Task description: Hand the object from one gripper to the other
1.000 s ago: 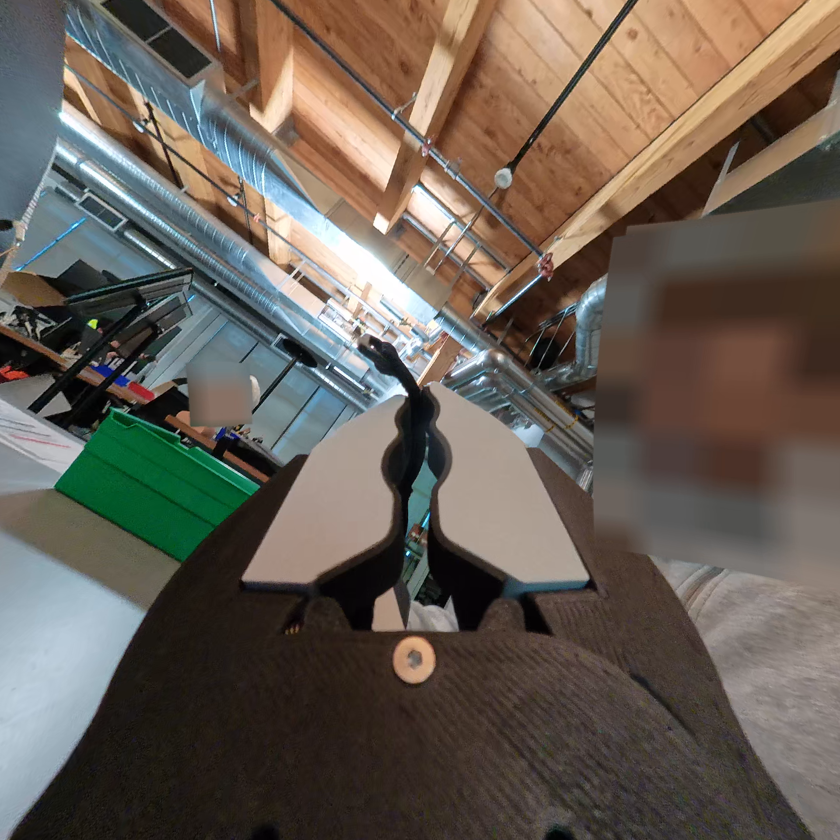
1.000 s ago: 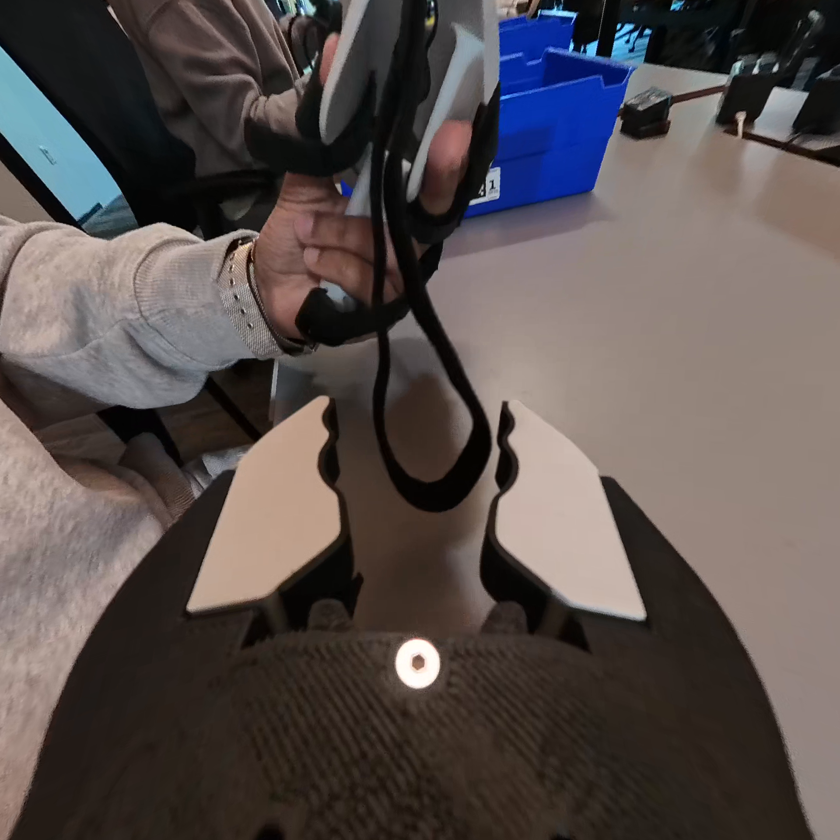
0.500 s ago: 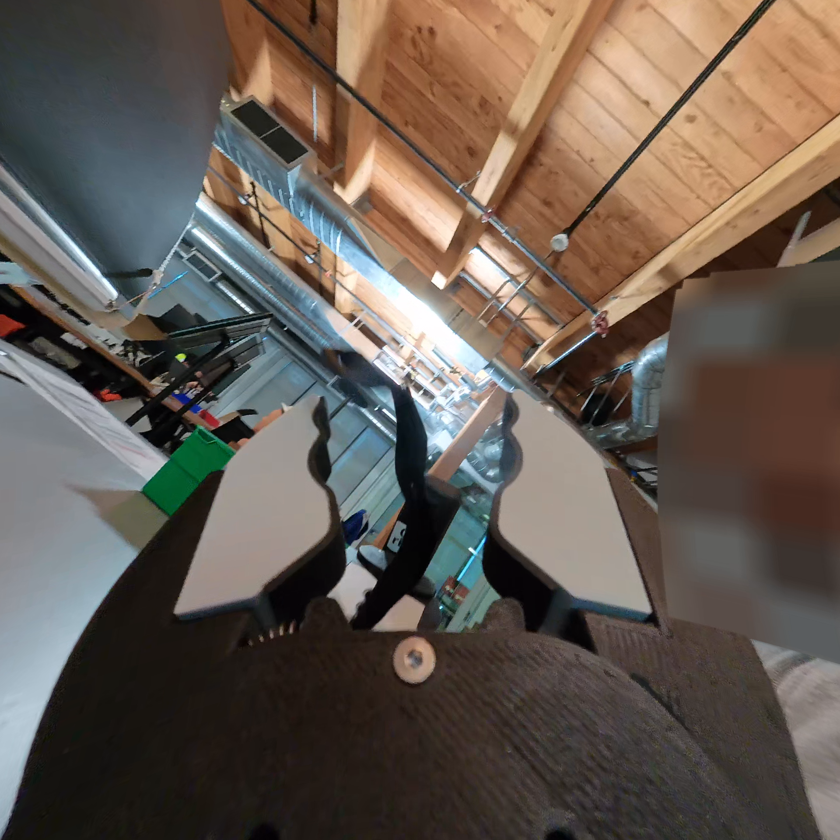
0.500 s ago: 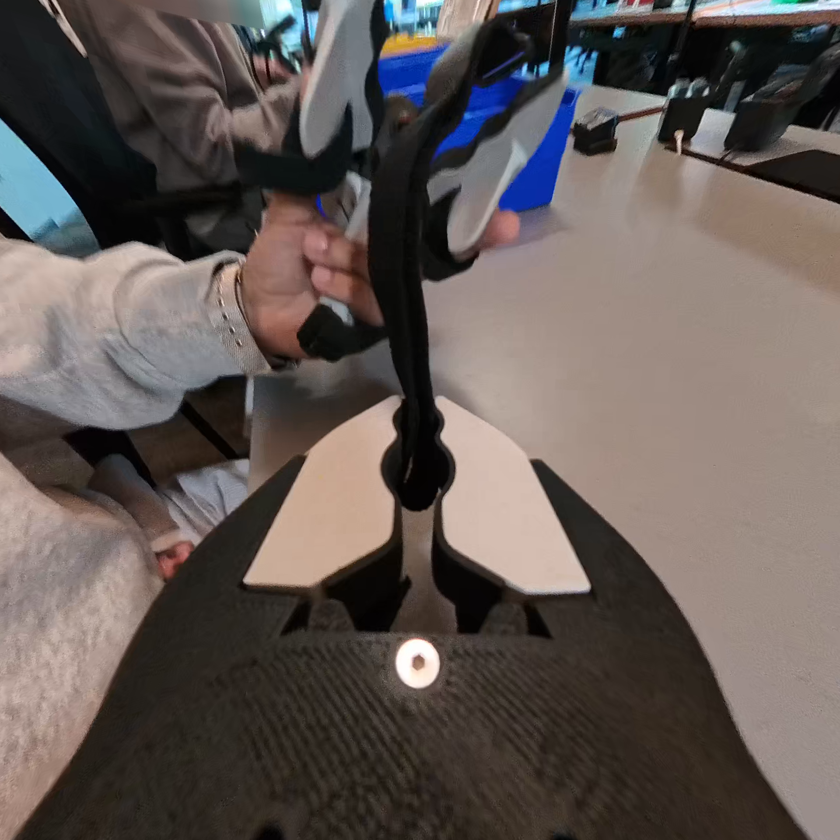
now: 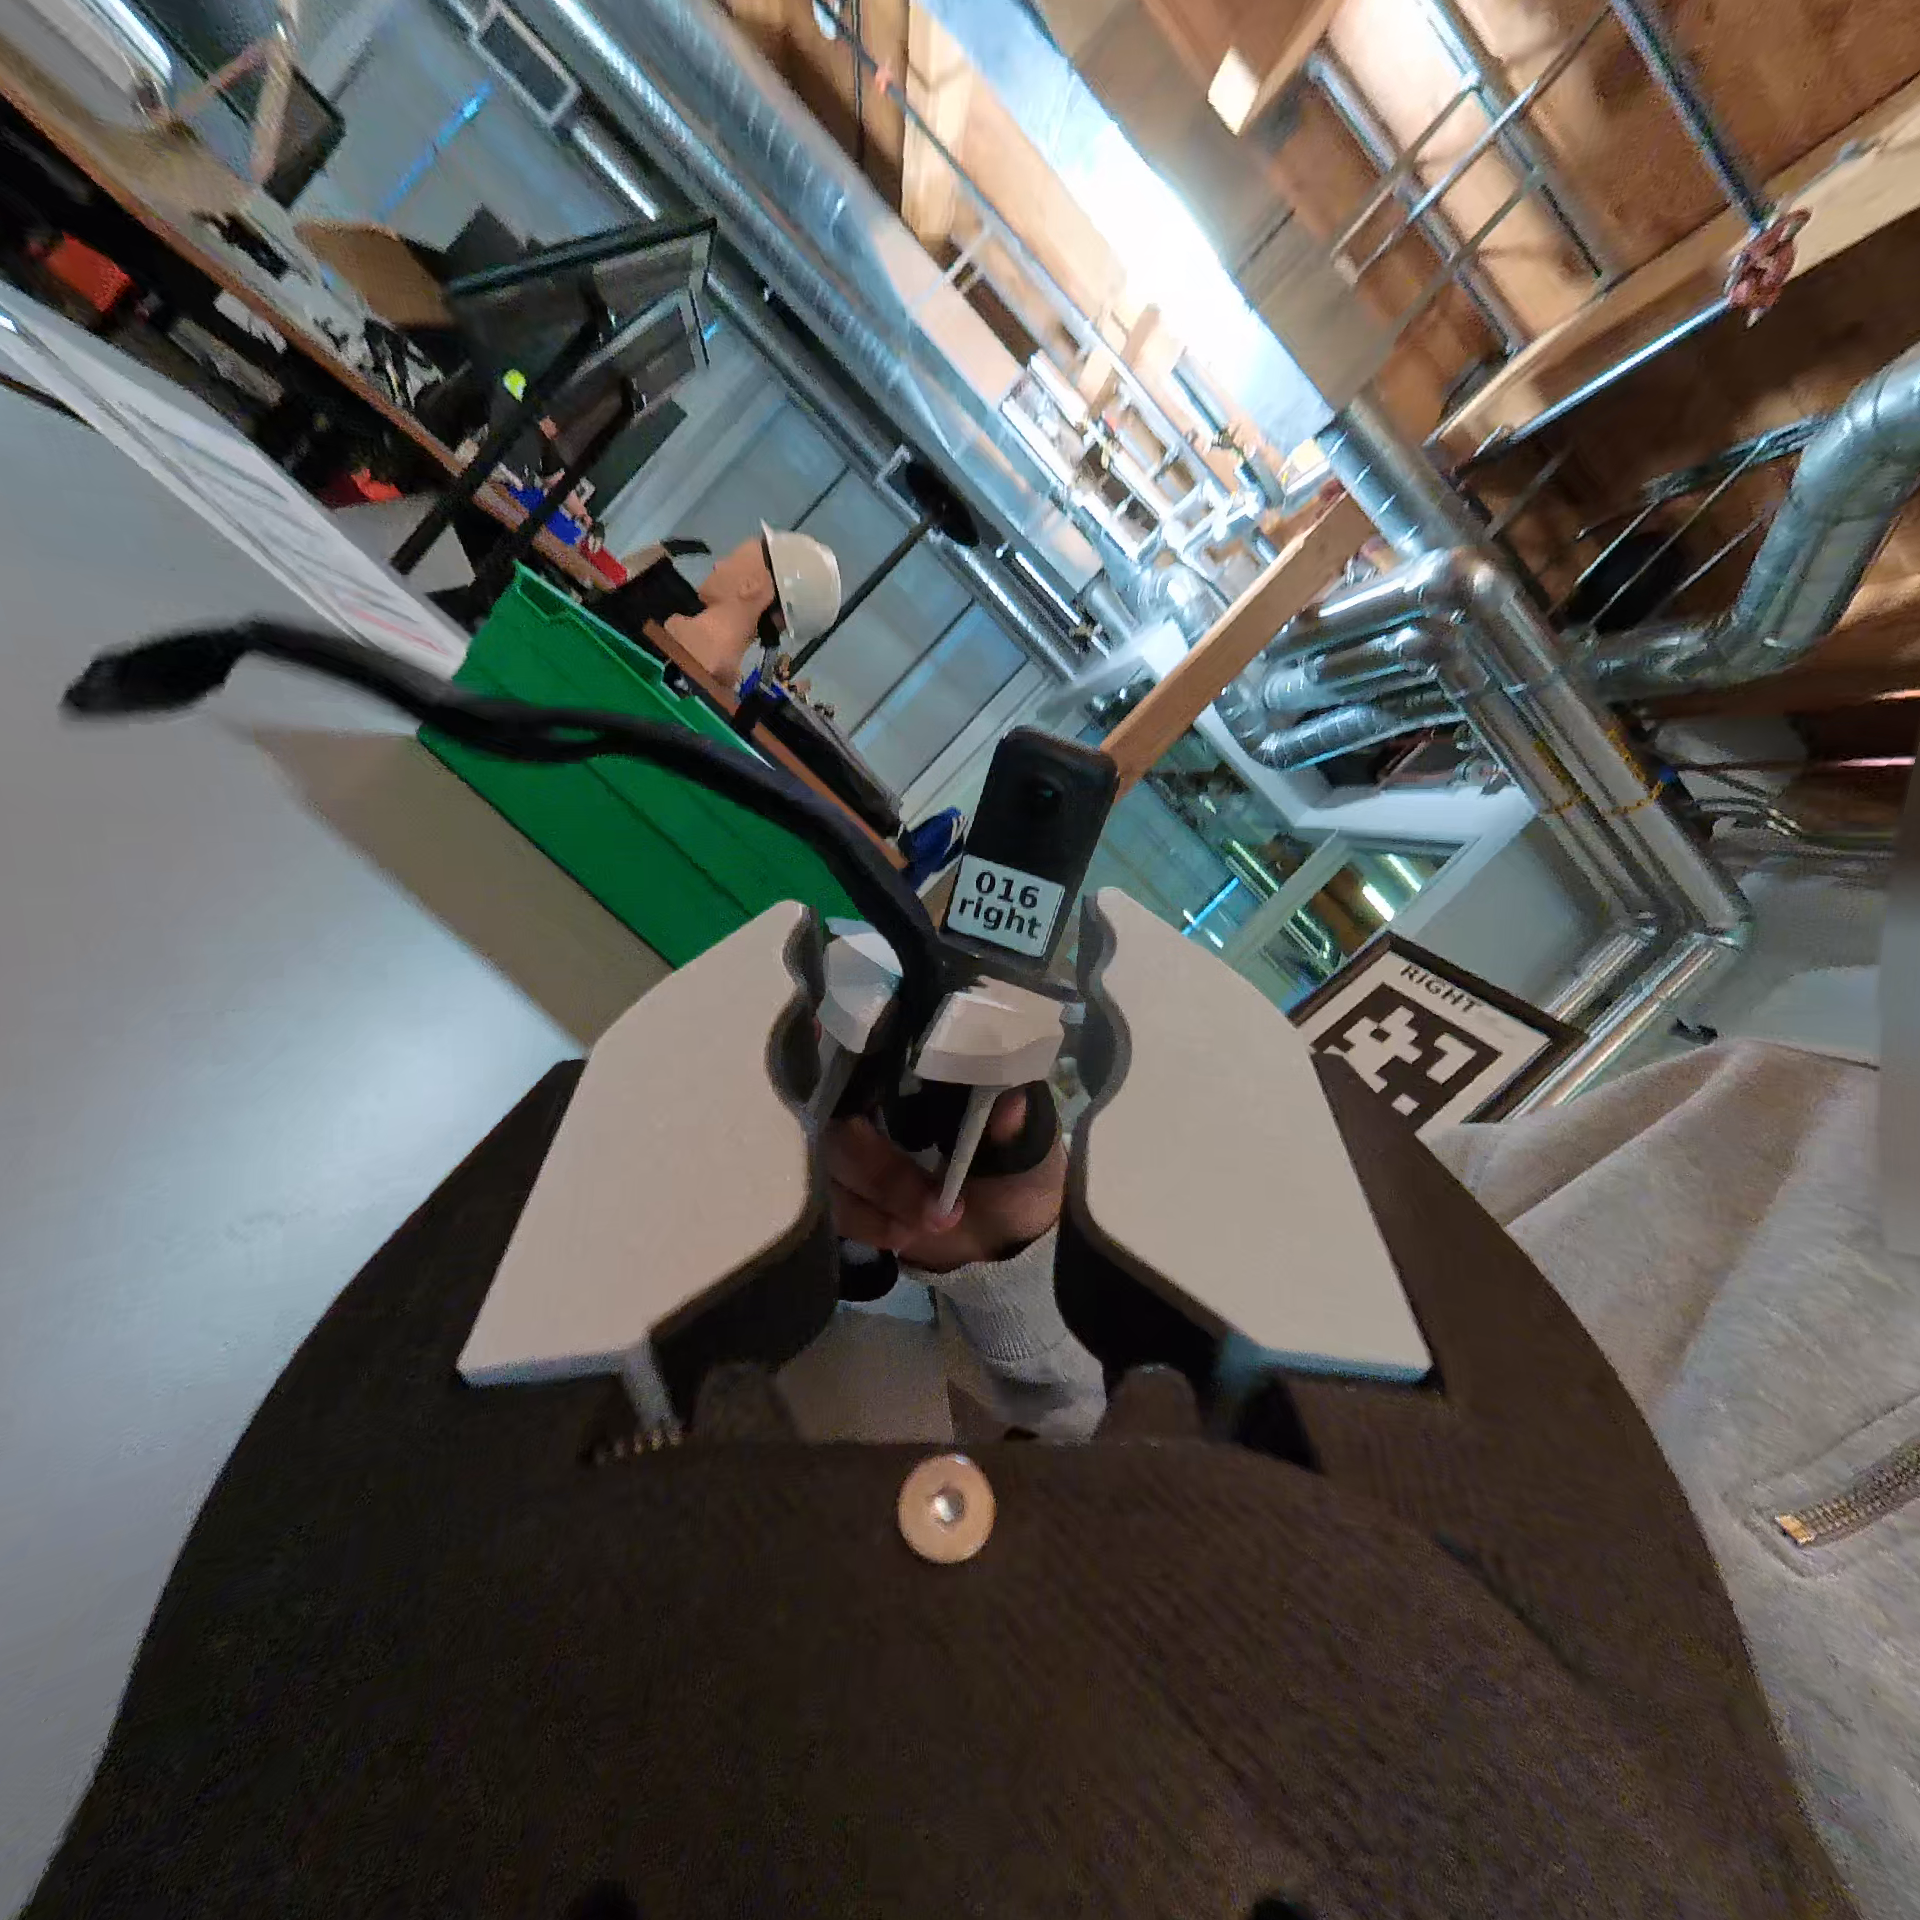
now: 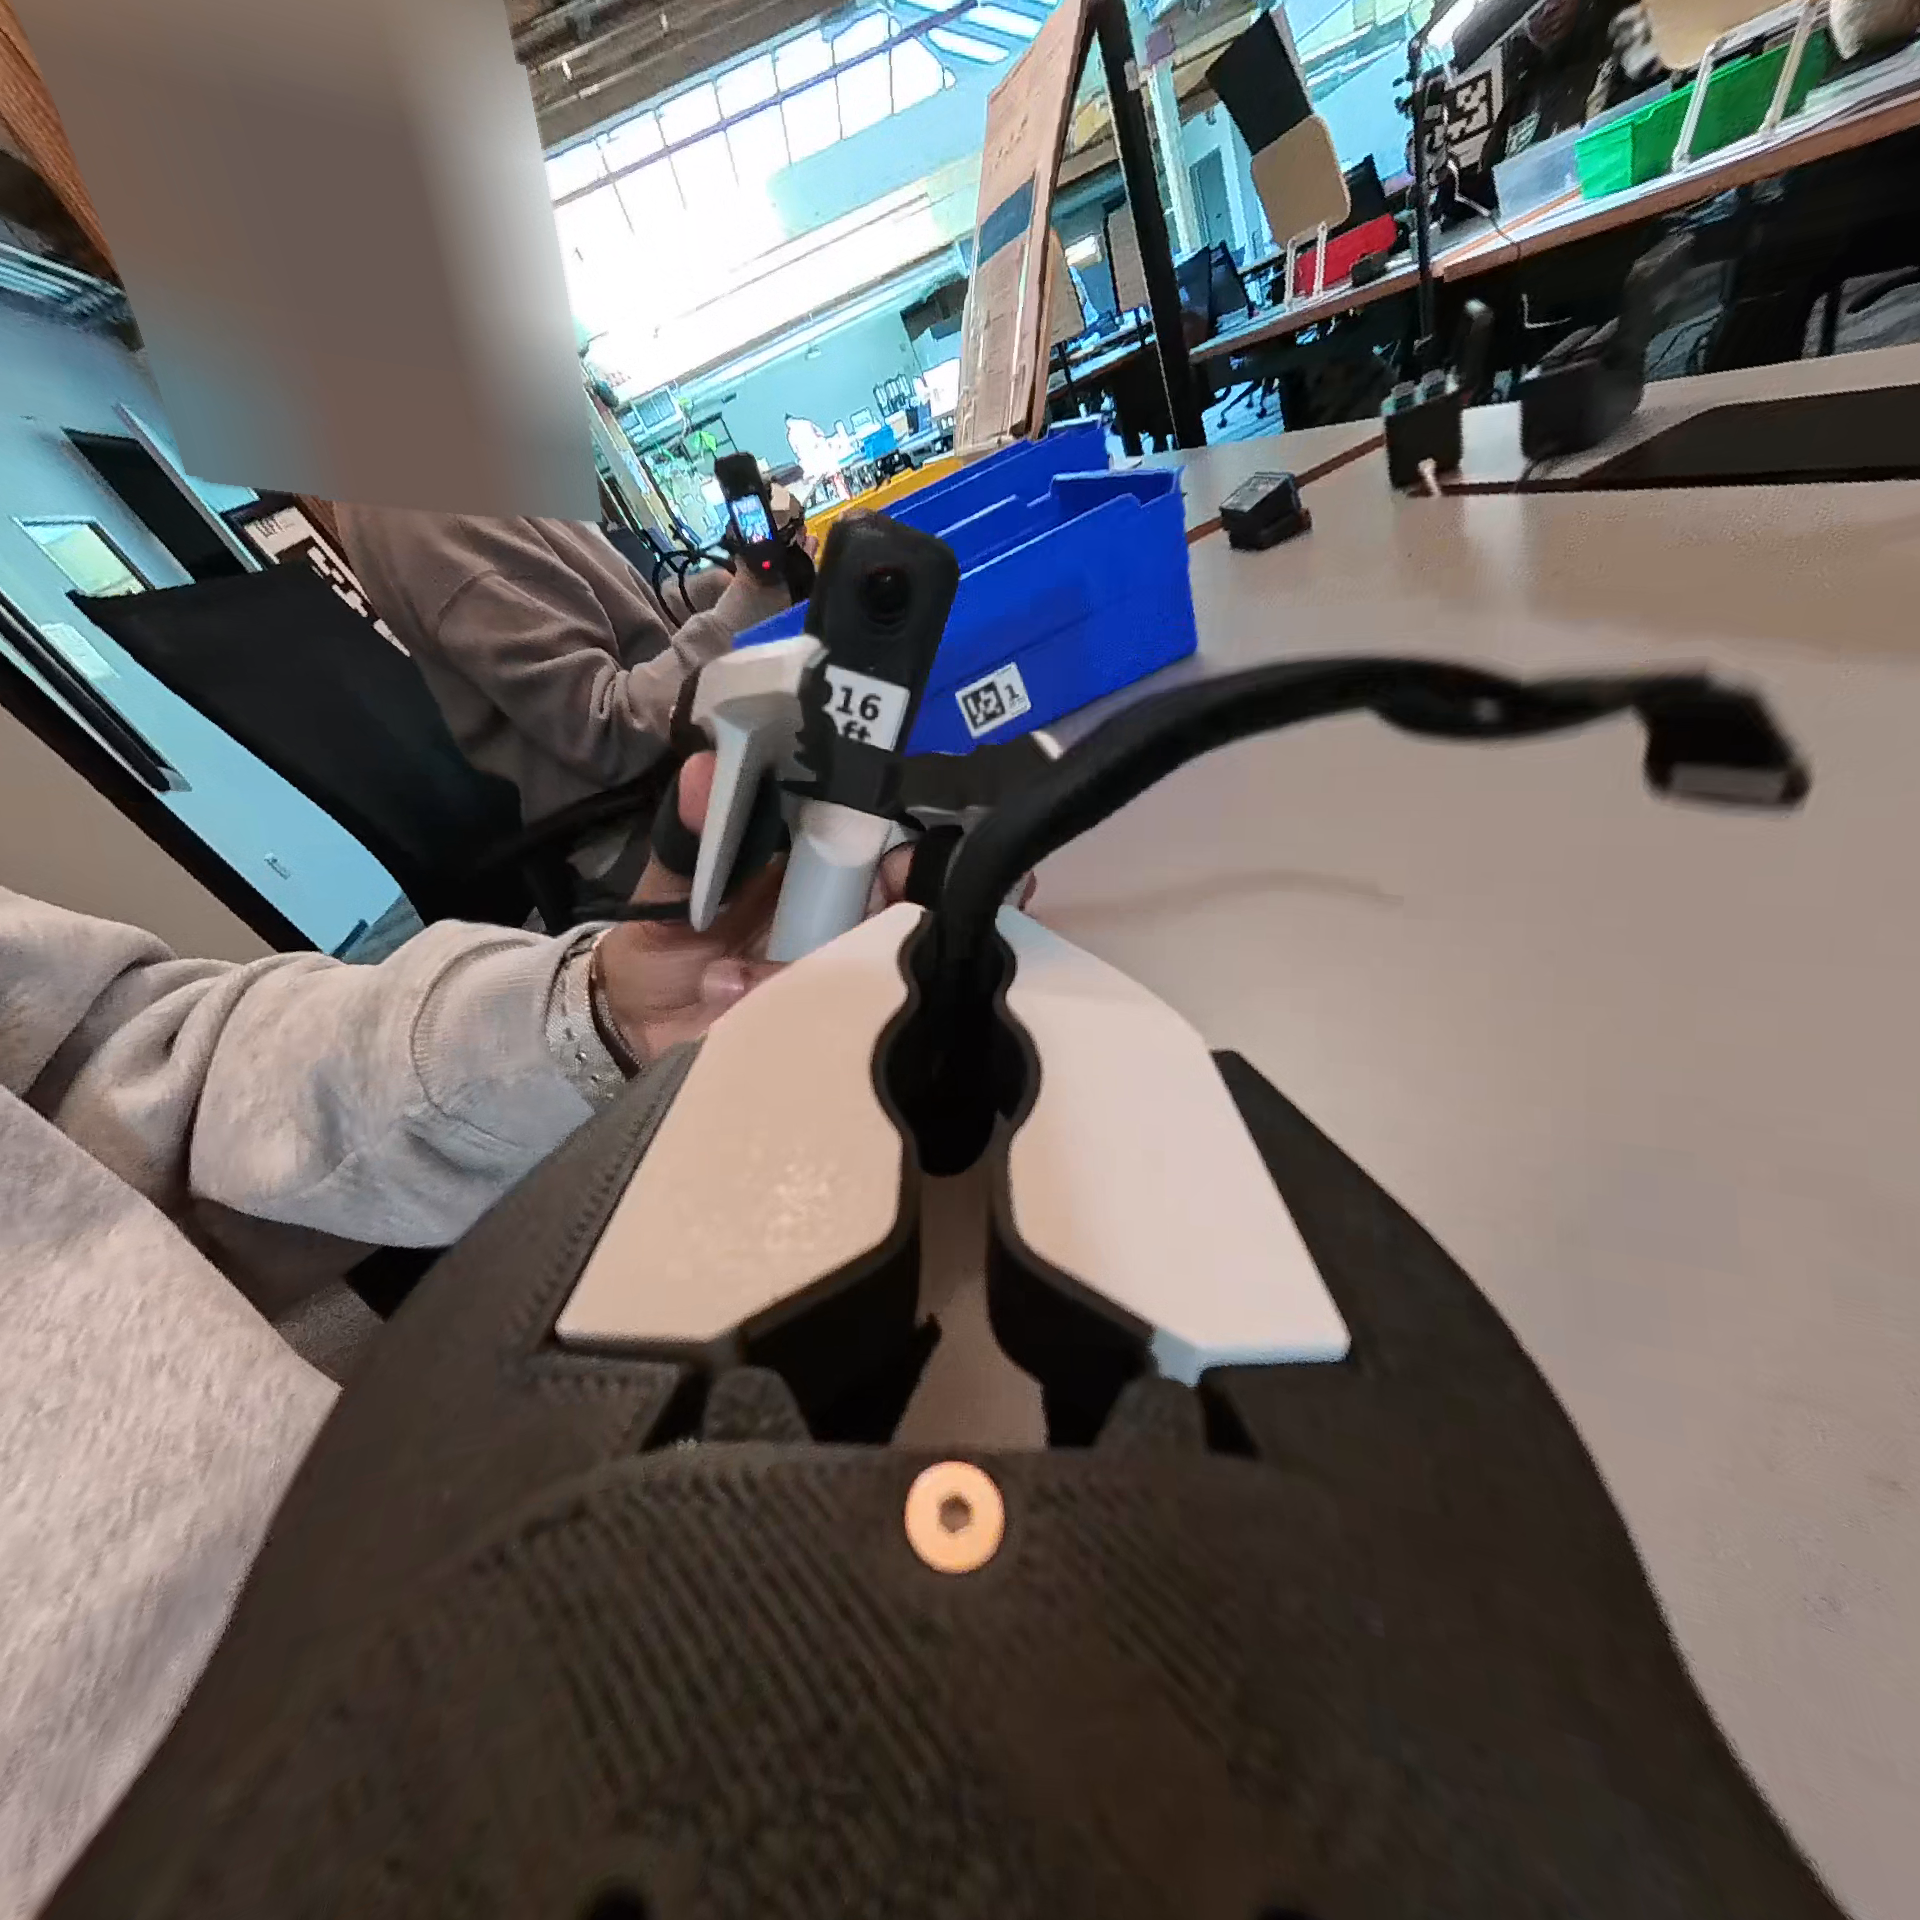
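Black cable [image 6: 1226, 727], thin and limp, judged light and floppy | folded part pinched in closed right gripper [image 6: 956, 971], plug end arcing free over table [image 6: 1558, 1039] | left gripper [image 5: 940, 997] jaws apart, empty | best held near fold, not plug

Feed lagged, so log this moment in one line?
phase: handover done | right tongs: shut on black cable | left tongs: open, empty | cable: off table, plug end free

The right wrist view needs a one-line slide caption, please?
Right gripper shut on the black strap, left gripper open beyond.
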Demonstrator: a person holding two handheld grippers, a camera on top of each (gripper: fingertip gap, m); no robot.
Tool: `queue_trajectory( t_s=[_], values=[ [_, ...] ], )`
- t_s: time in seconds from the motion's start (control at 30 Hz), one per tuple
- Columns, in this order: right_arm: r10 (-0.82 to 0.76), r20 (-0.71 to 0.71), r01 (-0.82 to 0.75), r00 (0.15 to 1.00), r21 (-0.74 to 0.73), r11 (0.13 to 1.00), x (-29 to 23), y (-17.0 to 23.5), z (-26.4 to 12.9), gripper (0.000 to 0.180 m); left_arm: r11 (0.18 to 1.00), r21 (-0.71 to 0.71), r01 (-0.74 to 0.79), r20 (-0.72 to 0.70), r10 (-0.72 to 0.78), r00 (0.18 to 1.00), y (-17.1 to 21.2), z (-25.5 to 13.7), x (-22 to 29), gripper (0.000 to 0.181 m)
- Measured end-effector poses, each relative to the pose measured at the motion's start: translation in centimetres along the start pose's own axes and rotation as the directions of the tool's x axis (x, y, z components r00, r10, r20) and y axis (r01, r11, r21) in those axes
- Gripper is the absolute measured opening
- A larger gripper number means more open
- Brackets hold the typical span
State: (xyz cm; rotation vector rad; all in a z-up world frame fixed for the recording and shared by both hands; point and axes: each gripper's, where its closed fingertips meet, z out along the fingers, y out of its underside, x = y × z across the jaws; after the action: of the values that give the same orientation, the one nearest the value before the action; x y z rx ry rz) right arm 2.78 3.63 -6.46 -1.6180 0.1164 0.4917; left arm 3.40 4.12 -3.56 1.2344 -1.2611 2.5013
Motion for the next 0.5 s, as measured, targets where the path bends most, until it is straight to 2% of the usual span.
queue_trajectory(
  t_s=[0.13, 0.23, 0.3, 0.37, 0.5],
  values=[
    [-0.034, 0.012, 0.035, 0.999, -0.054, 0.998, -0.8, 1.1, 0.9, 0.008, 0.998, -0.070, -0.005, 0.042, 0.008, 0.999, 1.5, 0.7, -0.6, 0.043],
    [-0.102, 0.012, 0.103, 0.995, -0.101, 0.990, -1.4, 2.0, 1.5, 0.009, 0.993, -0.116, 0.024, 0.039, -0.020, 0.999, 2.3, 0.8, -0.6, 0.029],
    [-0.174, -0.002, 0.173, 0.985, -0.124, 0.977, -1.7, 2.2, 1.7, 0.009, 0.993, -0.110, 0.038, 0.037, -0.034, 0.999, 2.3, 0.8, -0.7, 0.024],
    [-0.220, -0.007, 0.217, 0.975, -0.149, 0.965, -1.8, 2.6, 1.9, 0.009, 0.996, -0.088, 0.030, 0.033, -0.027, 0.999, 1.9, 0.5, -0.6, 0.010],
    [-0.180, -0.015, 0.177, 0.984, -0.122, 0.977, -1.5, 2.3, 1.8, 0.017, 0.997, -0.075, -0.021, 0.019, 0.022, 1.000, 1.4, 0.4, 0.0, 0.006]
  ],
)
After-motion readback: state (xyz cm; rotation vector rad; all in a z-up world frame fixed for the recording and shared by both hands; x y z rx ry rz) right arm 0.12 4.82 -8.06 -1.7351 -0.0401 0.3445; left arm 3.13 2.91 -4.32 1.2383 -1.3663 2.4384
